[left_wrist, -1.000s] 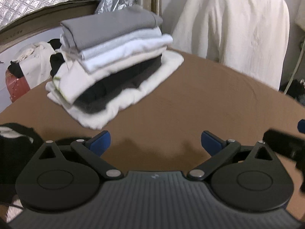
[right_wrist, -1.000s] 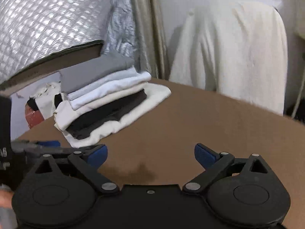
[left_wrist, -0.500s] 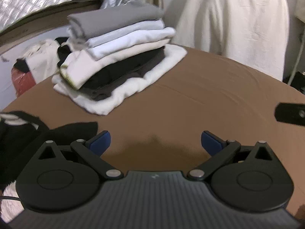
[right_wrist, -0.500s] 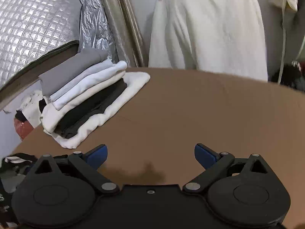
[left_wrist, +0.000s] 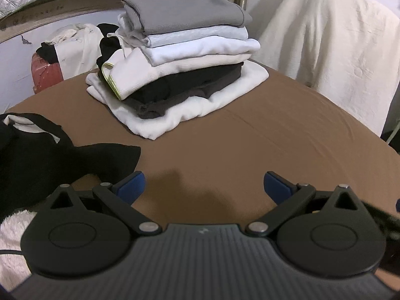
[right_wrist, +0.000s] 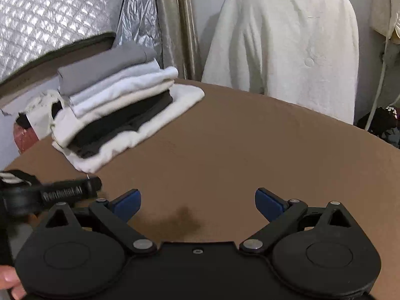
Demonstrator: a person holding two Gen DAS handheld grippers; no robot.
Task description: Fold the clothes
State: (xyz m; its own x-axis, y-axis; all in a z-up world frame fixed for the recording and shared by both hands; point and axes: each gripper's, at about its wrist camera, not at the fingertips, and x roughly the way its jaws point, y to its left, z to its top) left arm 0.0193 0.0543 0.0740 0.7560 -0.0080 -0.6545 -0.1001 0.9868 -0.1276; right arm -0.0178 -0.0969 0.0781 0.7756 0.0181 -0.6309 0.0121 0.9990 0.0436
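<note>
Left view only: black garment (left_wrist: pixel 62 155) beside stack (left_wrist: pixel 180 57).

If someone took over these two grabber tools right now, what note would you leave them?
Left gripper: open, holding nothing, above the brown tabletop.
Right gripper: open, holding nothing, over the same tabletop.
Done: a neat stack of folded grey, white, cream and black clothes sits at the far left of the table.
Left: a crumpled black garment lies unfolded beside the left gripper, with a fluffy white item below it. Probably take the black one next.
</note>
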